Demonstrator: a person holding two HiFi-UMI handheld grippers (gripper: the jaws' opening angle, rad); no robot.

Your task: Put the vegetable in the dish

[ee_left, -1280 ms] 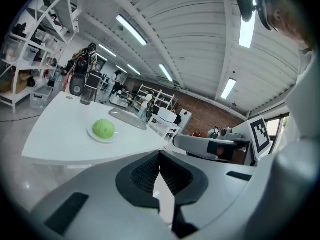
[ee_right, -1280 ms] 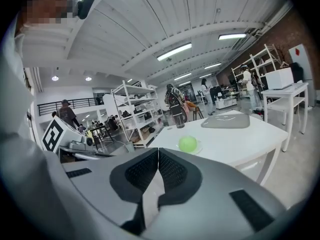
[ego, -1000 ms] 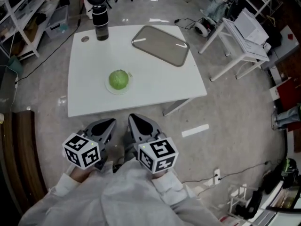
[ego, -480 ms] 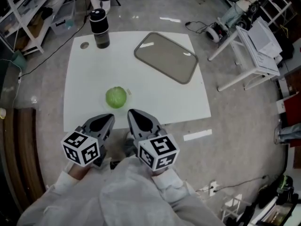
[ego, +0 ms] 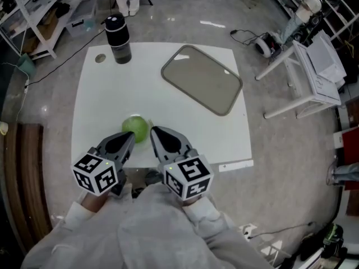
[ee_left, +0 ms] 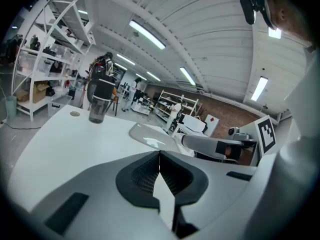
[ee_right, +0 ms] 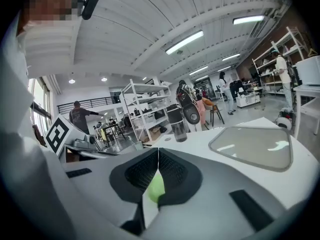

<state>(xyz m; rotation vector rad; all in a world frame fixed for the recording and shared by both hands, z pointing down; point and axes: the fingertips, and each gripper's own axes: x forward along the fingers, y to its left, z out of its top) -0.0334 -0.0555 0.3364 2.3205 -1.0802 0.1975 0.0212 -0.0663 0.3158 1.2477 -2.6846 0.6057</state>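
A round green cabbage (ego: 136, 126) sits near the front edge of the white table (ego: 101, 105). Its lower part is hidden behind my gripper tips. A grey rounded tray-like dish (ego: 202, 87) lies empty at the table's back right and also shows in the right gripper view as the dish (ee_right: 252, 146). My left gripper (ego: 130, 137) is shut and empty, its tip just left of and in front of the cabbage. My right gripper (ego: 153, 131) is shut and empty, its tip just right of the cabbage. A bit of the green cabbage (ee_right: 156, 189) shows below the closed tips.
A black tumbler (ego: 118, 38) stands at the table's back left beside a small round hole (ego: 100, 58). A white folding table (ego: 314, 49) stands on the floor to the right. Shelving (ego: 33, 15) is at the far left, and a dark wooden edge (ego: 22, 178) is at the near left.
Both grippers, shut throughout, have moved forward from over the floor to the table's front edge, and their tips now flank the cabbage. The cabbage and dish have not moved on the table.
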